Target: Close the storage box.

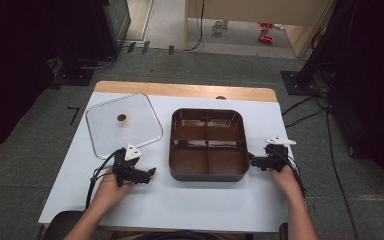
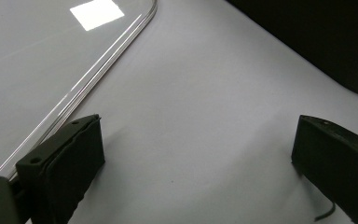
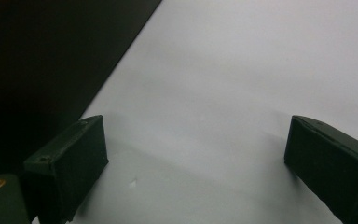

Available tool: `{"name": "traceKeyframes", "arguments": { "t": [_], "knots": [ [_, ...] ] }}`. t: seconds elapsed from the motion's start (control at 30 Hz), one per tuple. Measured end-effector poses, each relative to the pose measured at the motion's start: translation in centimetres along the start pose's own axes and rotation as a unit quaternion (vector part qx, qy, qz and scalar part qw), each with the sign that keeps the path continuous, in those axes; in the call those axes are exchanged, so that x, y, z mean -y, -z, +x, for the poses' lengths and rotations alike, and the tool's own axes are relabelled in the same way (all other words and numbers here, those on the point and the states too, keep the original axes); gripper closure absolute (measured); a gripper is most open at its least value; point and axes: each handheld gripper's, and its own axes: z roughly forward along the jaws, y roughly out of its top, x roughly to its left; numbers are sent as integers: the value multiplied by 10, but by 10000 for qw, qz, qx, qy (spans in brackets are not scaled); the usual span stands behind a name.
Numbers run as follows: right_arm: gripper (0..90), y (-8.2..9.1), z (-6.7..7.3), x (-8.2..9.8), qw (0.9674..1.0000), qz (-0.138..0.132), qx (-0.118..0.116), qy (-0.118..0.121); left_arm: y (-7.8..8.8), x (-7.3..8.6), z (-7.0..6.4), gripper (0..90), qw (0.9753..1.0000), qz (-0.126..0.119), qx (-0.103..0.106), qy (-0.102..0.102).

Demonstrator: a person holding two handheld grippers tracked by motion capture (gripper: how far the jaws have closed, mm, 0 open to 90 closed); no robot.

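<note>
Two things in play on the white table top [image 1: 180, 205]: a clear, rounded-square lid [image 1: 135, 131] with a small brown knob [image 1: 122, 118], lying flat at the far left, and a dark brown four-compartment plastic tray [image 1: 207, 176], sitting in the middle, apart from the lid, uncovered, all four compartments empty. Looks like a job of covering the tray with the lid, and judged that way, nothing done yet: no grip, no lift, no contact

Left gripper [image 1: 151, 172] low over the table between lid and tray, just off the lid's near right corner, jaws spread wide with nothing between them. Same story from the left gripper view: left gripper [image 2: 196, 158] over bare table, the lid [image 2: 37, 60] running past one jaw, the tray [image 2: 317, 42] dark at the far edge. Right gripper [image 1: 252, 161] just beside the tray's near right corner, pointing at it. In the right gripper view, right gripper [image 3: 196, 154] likewise wide and empty, close to the tray [image 3: 46, 60] but not pressing on it

Left to do, by this reading: closing on the lid's rim or knob, lifting it, carrying it right and setting it square on the tray, perhaps with the right gripper steadying the tray
</note>
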Motion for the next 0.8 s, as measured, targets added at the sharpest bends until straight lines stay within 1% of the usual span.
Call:
{"name": "traceKeyframes", "arguments": {
  "t": [0.53, 0.6, 0.7, 0.8],
  "knots": [
    [51, 0, 0, 0, 10000, 13, 0, -2, 0, 0, 0, 20, 10000, 11, 3, 9],
    [51, 0, 0, 0, 10000, 14, -1, -1, -1, -1, -1, 19, 10000, 31, -27, 12],
    [51, 0, 0, 0, 10000, 13, -2, -1, -1, -3, -1, 20, 9999, 115, -14, 12],
    [51, 0, 0, 0, 10000, 13, -3, -1, -1, -7, 0, 19, 9996, 277, 8, -26]
  ]
}}
